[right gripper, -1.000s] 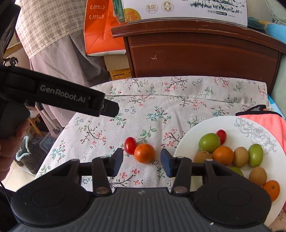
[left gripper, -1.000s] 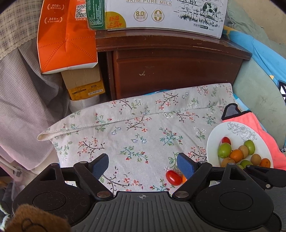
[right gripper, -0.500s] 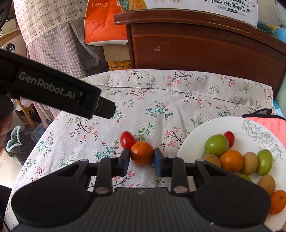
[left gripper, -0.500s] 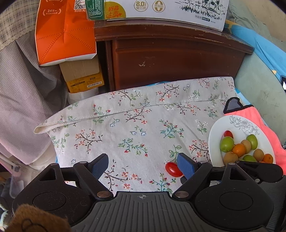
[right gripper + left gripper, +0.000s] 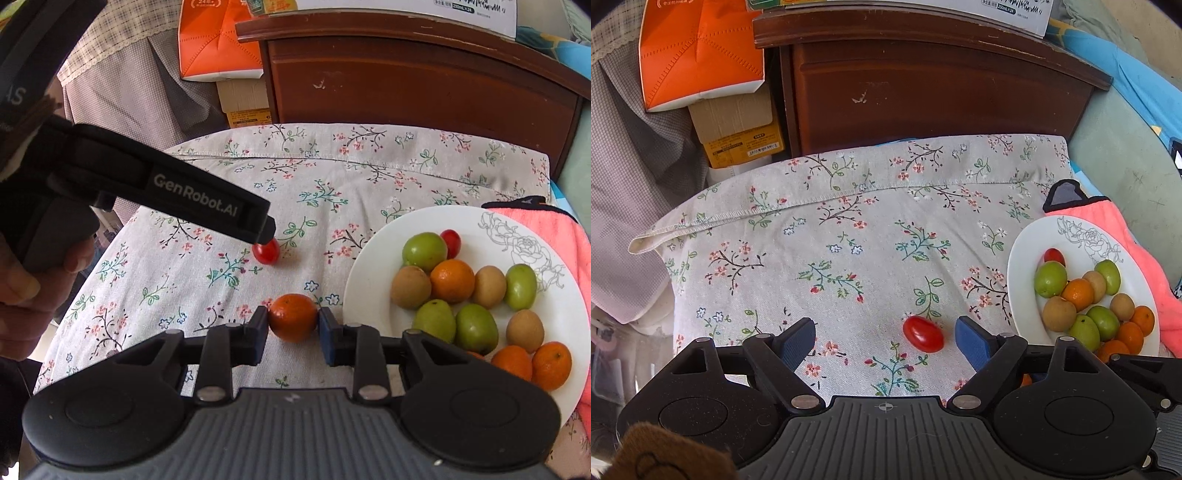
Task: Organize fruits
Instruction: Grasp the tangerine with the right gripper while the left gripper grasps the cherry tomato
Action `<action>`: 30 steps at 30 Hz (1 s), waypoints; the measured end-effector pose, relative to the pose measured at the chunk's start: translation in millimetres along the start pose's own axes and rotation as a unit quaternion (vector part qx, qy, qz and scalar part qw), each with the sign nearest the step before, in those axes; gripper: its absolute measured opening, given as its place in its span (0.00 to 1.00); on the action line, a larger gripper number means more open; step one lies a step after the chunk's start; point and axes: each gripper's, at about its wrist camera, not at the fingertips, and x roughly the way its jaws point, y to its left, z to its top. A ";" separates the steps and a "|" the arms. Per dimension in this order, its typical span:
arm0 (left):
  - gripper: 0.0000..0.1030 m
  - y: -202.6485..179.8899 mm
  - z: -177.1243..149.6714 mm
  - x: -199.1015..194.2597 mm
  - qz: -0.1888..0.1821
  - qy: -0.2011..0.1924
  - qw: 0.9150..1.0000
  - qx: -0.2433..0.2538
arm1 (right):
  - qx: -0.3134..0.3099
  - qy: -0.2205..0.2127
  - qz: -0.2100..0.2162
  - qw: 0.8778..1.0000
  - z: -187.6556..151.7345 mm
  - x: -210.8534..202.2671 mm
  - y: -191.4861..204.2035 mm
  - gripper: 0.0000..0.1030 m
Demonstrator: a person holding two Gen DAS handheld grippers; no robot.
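Note:
My right gripper (image 5: pixel 293 323) is shut on a small orange (image 5: pixel 293 316) and holds it just left of the white plate (image 5: pixel 369 258). The plate carries several green, brown and orange fruits and a cherry tomato (image 5: pixel 451 242). A second cherry tomato (image 5: pixel 922 333) lies on the floral cloth (image 5: pixel 849 240) between the fingers of my open left gripper (image 5: pixel 885 341), nearer the right finger. In the right wrist view that tomato (image 5: pixel 266 252) sits under the tip of the left gripper (image 5: pixel 258 225). The plate (image 5: pixel 1021 254) also shows at the right of the left wrist view.
A dark wooden cabinet (image 5: pixel 934 85) stands behind the cloth, with an orange box (image 5: pixel 698 48) and a cardboard box (image 5: pixel 738 129) to its left. A pink towel (image 5: pixel 550 225) lies under the plate's far side. Grey checked fabric (image 5: pixel 631 125) hangs at the left.
My right gripper has closed on the orange and drawn it back away from the tomato. My left gripper has moved forward so the tomato lies between its open fingers.

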 end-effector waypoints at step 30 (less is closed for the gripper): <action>0.23 -4.3 1.1 11.0 -0.047 0.002 0.998 -0.041 | 0.017 0.003 0.009 1.000 -5.8 -8.8 -4.7 0.28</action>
